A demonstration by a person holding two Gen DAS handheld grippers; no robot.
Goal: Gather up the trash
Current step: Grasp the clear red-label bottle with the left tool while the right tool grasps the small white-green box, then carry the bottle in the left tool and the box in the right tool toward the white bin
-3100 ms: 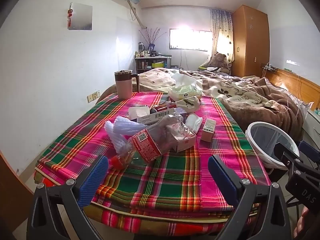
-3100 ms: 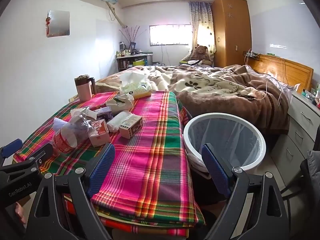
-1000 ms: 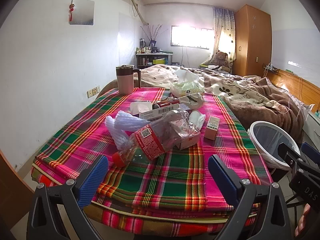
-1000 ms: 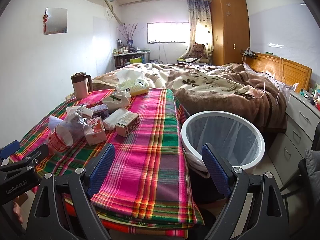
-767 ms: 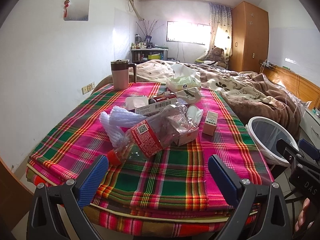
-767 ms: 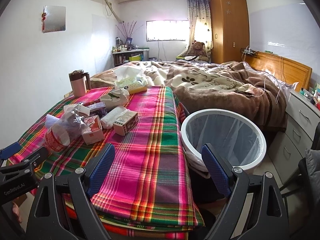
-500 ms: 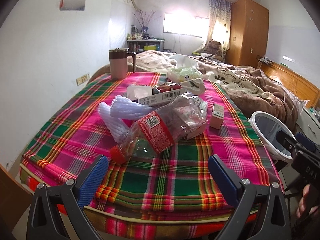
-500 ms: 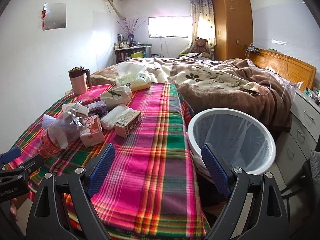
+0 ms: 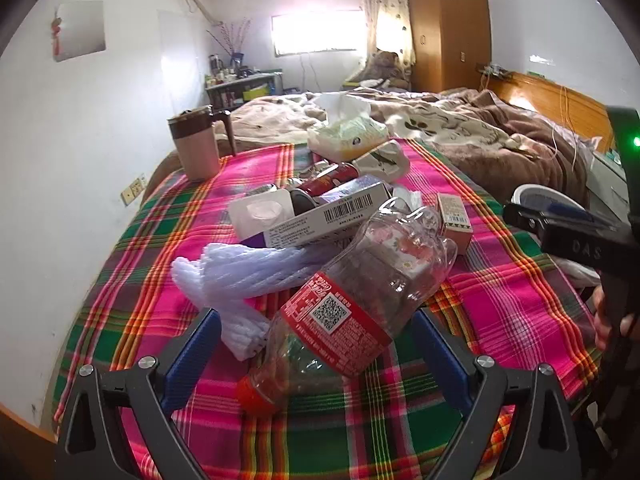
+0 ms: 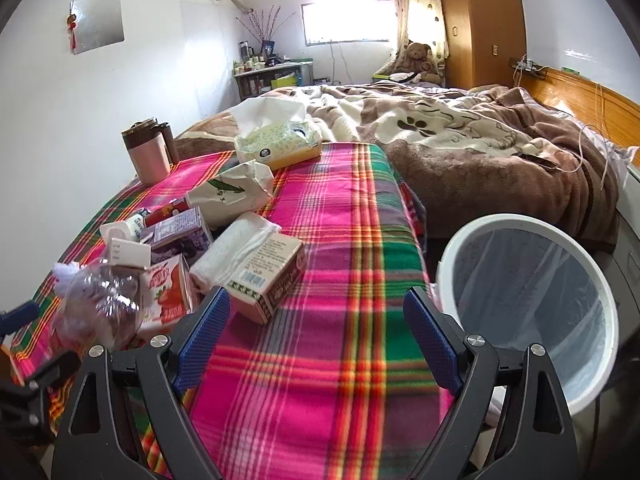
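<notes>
Trash pile (image 9: 344, 240) at frame centre of the left wrist view, resting on the plaid cloth (image 9: 500, 304). Crushed clear bottle (image 9: 352, 312) with red label and red cap lying lowest in frame, cap end between the blue pads. White foam netting (image 9: 240, 276) touching its left side. Barcode carton (image 9: 332, 216) behind, small box (image 9: 454, 220) to the right. Left gripper (image 9: 316, 352) spread wide, straddling the bottle neck, clamping nothing. Right gripper (image 10: 316, 332) likewise wide open, holding nothing, above bare cloth at lower centre of the right wrist view. Lined white bin (image 10: 472, 248) at right of frame, just beside the cloth edge. Tissue pack (image 10: 280, 140) and pink mug (image 10: 148, 152) at upper left.
</notes>
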